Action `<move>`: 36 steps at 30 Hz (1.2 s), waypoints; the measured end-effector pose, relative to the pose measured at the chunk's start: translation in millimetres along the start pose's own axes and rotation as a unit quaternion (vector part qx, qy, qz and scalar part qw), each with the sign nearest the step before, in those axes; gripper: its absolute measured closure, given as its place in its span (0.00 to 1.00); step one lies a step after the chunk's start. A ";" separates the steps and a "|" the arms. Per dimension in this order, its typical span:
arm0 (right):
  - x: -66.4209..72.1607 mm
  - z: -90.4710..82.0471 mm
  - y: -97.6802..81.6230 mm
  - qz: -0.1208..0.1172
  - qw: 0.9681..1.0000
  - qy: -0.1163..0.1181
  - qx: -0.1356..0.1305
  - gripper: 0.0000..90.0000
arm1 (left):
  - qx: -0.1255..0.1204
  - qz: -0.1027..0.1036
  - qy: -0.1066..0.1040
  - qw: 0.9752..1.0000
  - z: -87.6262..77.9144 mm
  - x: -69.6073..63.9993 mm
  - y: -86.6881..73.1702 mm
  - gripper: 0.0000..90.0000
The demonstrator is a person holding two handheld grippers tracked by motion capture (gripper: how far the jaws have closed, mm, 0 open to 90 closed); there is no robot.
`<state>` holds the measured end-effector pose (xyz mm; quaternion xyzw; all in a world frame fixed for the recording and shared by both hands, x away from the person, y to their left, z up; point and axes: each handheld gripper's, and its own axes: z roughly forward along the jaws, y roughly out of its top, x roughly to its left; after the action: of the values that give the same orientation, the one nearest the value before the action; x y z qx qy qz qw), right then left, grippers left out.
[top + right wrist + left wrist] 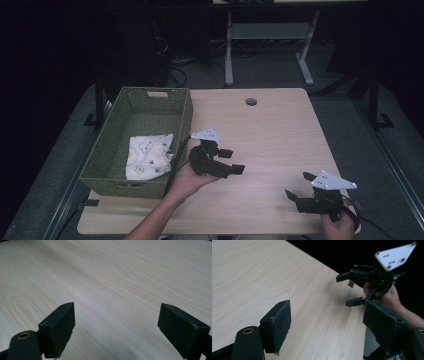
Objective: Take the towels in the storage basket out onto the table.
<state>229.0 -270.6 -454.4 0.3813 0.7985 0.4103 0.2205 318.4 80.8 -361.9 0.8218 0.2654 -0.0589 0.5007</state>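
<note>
Left gripper [231, 160], frame centre: jaws spread, nothing between, pointing right above surface [270, 130]. Right gripper [299, 186], lower right: jaws spread, empty, just over surface. Patterned white cloth [149, 156] lies inside green woven basket [131, 107], left of frame, just beside left gripper.

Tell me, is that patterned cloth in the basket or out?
In. The cloth lies folded on the floor of the green basket, inside its walls.

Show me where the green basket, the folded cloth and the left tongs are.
green basket [186, 116]: high view, right wall.
folded cloth [148, 156]: high view, middle of its top.
left tongs [232, 161]: high view, between the tips.
</note>
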 end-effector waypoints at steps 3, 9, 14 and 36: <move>0.2 -0.3 0.2 -0.001 1.000 0.000 0.001 0.16 | -0.002 0.004 0.006 1.000 -9.3 0.7 7.6 0.25; 0.2 -0.9 0.4 -0.001 1.000 0.000 0.001 0.16 | 0.000 -0.002 0.017 1.000 -26.4 7.7 17.7 0.25; -0.2 -0.6 0.5 -0.002 1.000 0.000 0.001 0.16 | -0.008 -0.012 0.016 1.000 -41.5 12.9 23.0 0.25; -1.1 -0.7 0.8 -0.003 1.000 -0.002 0.002 0.16 | -0.011 -0.063 -0.021 0.998 -96.3 54.9 25.4 0.25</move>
<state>229.5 -271.6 -453.4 0.3803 0.8001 0.4073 0.2219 361.5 174.7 -314.3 0.7967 0.3064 -0.1050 0.5102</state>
